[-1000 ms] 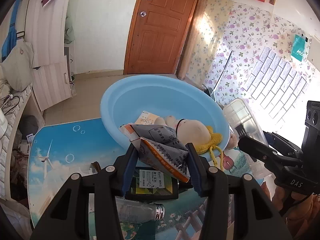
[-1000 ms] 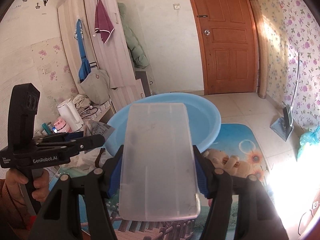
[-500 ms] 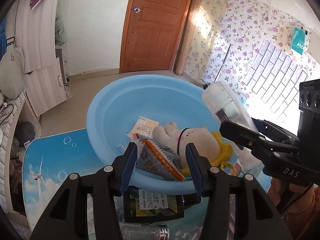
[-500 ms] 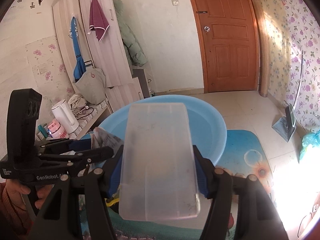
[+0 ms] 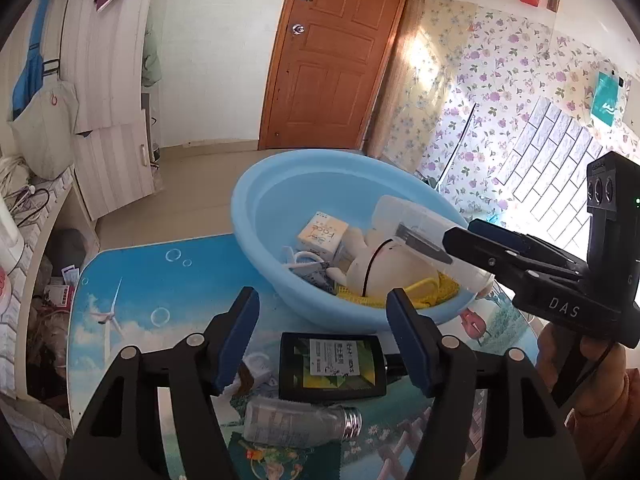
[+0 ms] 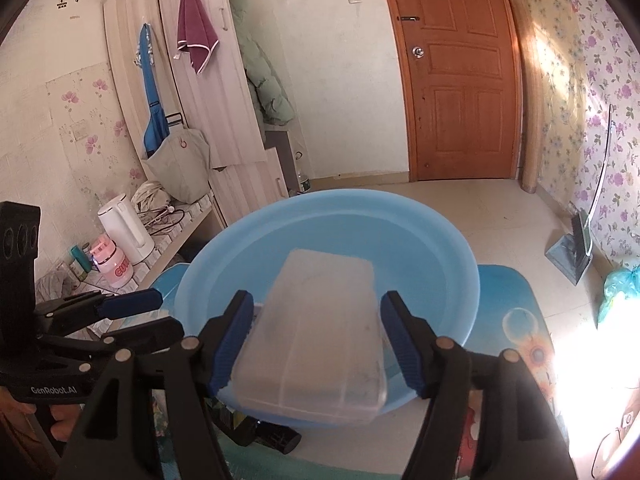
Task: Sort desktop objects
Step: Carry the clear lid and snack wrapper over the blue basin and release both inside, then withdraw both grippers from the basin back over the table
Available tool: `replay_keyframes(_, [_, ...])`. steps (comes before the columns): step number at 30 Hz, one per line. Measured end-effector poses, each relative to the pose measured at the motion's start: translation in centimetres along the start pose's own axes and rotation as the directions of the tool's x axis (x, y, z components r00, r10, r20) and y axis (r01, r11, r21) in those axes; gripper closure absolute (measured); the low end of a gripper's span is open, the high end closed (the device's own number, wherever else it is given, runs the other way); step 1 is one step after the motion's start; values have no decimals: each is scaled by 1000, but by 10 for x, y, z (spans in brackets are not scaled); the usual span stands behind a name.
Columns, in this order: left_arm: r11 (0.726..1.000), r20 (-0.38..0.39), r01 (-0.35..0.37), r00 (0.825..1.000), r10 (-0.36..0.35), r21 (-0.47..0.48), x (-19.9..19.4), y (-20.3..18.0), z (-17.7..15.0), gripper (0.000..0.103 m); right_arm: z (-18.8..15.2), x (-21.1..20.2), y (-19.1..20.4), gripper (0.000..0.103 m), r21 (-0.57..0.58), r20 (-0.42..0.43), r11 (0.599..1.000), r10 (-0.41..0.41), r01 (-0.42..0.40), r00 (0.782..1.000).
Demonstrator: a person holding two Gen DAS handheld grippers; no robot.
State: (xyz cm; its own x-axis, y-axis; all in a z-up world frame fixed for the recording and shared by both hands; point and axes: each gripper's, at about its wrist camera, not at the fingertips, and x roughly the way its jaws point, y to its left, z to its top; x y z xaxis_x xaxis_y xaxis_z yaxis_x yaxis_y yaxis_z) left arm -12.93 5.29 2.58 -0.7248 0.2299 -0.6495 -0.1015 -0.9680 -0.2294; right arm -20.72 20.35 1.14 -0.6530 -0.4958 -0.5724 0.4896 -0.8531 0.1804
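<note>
A light blue basin [image 5: 256,184] stands on the picture-printed table [image 5: 132,280]. It holds a plush toy [image 5: 384,264], a small "Face" carton [image 5: 322,236] and a grey packet [image 5: 316,276]. My left gripper [image 5: 322,336] hovers in front of the basin with its jaws opening and nothing between them. Under it lie a black box [image 5: 332,364] and a clear bottle [image 5: 300,424]. My right gripper [image 6: 318,340] is over the basin [image 6: 320,200], jaws opening. A frosted plastic case [image 6: 320,332] tilts down between them, with a gap at each pad.
A crumpled wrapper [image 5: 256,368] lies left of the black box. A white kettle [image 6: 126,232] and a pink bottle [image 6: 110,264] stand on a low shelf to the left. A hand [image 5: 580,364] holds the right gripper close beside the basin.
The left gripper has let the grey packet fall into the basin, widened and drawn back. The right gripper has carried the frosted case over the basin; its jaws have spread and the case tips downward.
</note>
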Motion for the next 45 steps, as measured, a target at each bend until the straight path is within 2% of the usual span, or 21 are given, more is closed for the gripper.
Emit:
replay_keyframes(3, [1000,-5,-13,1000,13,-3,-8,5,-12,24,-5,-12,-1,37,-2,5,1000,-14,14,1000])
replay_keyframes(8, [999,-22,-44,999,44,0,-18,13,-39,16,-21,-33,-8,37,10,2,999,-49,49,999])
replay_keyframes(12, [997,-57,-78,995,78,2,-20,19,-60,15,-37,-45,-19,37,21,-19,996,-87,88,996])
replay_keyframes(18, [994,-114,-105,988,105,3,-16,28,-89,10,-66,-46,-42,37,62,-97,986,-145,152,985])
replay_keyframes(22, [993,-152,-114,982,113,3,-11,29,-103,10,-84,-43,-51,37,82,-151,982,-156,170,976])
replay_keyframes(28, [991,-192,-135,972,136,22,3,27,-115,10,-96,-40,-57,37,82,-179,978,-173,190,968])
replay_keyframes(29, [988,-189,-148,970,151,32,6,26,-117,6,-95,-40,-58,36,78,-177,977,-181,198,967])
replay_keyframes(31, [985,-186,-162,967,171,60,10,23,-119,0,-94,-39,-61,23,67,-171,972,-210,224,963])
replay_keyframes(33, [976,-182,-191,961,208,108,14,17,-122,0,-91,-37,-65,21,56,-160,967,-238,249,958])
replay_keyframes(36, [975,-159,-188,966,205,114,14,14,-123,0,-82,-29,-74,19,18,-172,961,-269,276,948])
replay_keyframes(40, [976,-108,-184,974,197,119,11,16,-128,0,-64,-7,-88,18,-98,-192,946,-321,307,927])
replay_keyframes(45, [976,-90,-186,976,197,115,10,15,-131,0,-51,21,-90,18,-272,-234,923,-339,274,911])
